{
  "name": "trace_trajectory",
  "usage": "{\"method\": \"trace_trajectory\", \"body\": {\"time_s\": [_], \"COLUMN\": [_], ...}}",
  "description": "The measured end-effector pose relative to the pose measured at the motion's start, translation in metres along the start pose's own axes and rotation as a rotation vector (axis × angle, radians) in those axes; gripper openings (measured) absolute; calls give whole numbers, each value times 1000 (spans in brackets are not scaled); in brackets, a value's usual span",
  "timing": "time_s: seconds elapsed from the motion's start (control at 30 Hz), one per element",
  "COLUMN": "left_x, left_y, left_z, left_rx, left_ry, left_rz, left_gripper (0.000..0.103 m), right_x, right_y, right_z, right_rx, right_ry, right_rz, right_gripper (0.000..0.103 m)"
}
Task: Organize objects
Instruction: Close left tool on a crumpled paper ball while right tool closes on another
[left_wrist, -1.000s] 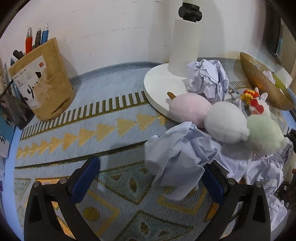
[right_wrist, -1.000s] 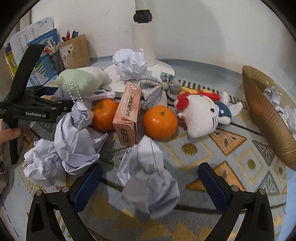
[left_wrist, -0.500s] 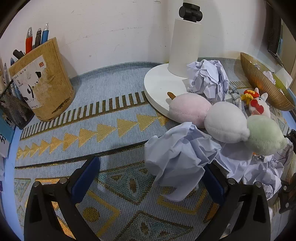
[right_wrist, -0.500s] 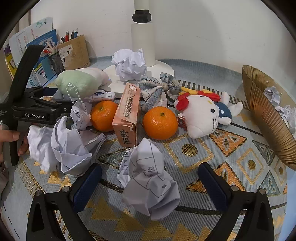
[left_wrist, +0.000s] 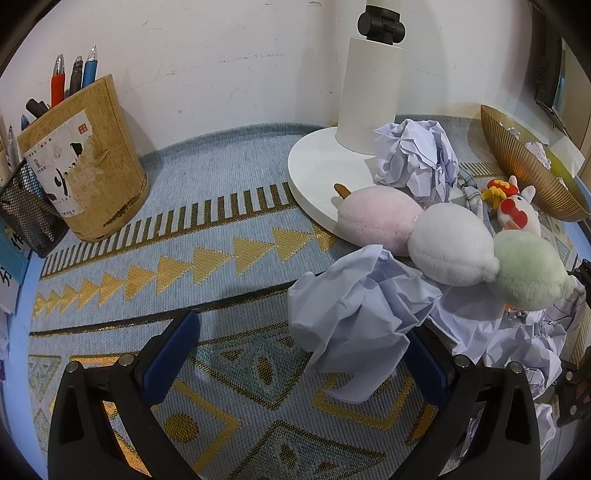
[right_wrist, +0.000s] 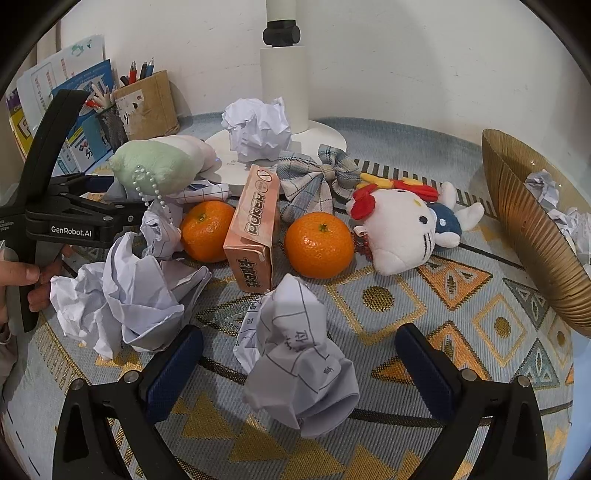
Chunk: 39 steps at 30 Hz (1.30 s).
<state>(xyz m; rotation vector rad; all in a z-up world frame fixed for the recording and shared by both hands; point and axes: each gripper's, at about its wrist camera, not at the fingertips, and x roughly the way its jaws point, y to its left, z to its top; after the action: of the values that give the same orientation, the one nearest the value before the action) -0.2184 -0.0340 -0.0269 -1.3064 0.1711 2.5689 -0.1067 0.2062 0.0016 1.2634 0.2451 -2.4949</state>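
— Jaws on both sides stand wide apart; the right gripper (right_wrist: 299, 373) straddles a paper ball (right_wrist: 299, 365), probably lining up a grab.

— The left gripper (left_wrist: 303, 354) frames another crumpled sheet (left_wrist: 354, 317). Only the right view shows the oranges (right_wrist: 319, 243); paper already lies in the gold bowl (right_wrist: 524, 229) beyond.

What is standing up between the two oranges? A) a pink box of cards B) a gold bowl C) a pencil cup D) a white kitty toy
A: in the right wrist view the pink card box stands upright with one orange on its left and the other orange on its right.
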Motion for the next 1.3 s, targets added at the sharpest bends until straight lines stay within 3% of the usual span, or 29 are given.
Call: {"method": "trace_trajectory", "body": {"time_s": [0.23, 0.27, 0.3, 0.33, 0.4, 0.57, 0.67, 1.3], "left_x": [-1, -3, -9, -14, -22, -44, -48, -63], "left_y": [0, 1, 2, 3, 8, 24, 23, 29], "left_z": [0, -1, -2, -4, -7, -14, -14, -15], "left_rx": [-5, -10, -19, -25, -51, -150, -155, -186], "left_ry": [-4, -18, -47, -66, -103, -209, -229, -303], "left_rz": [-5, -1, 9, 1, -34, 45, 57, 127], "left_gripper": [100, 83, 45, 40, 41, 41, 41, 42], "right_x": [-1, -2, -4, -9, -17, -44, -55, -52], "right_y": [0, -1, -1, -2, -4, -13, -12, -10], "right_z": [0, 0, 0, -1, -1, -7, -9, -13], "right_rx": [6, 8, 12, 17, 34, 77, 77, 68], "right_ry": [-4, -7, -16, -43, -82, -219, -270, -281], "right_rz": [0, -5, -16, -19, -32, -21, -17, 24], "right_gripper": [102, 94, 83, 45, 43, 43, 43, 44]}}
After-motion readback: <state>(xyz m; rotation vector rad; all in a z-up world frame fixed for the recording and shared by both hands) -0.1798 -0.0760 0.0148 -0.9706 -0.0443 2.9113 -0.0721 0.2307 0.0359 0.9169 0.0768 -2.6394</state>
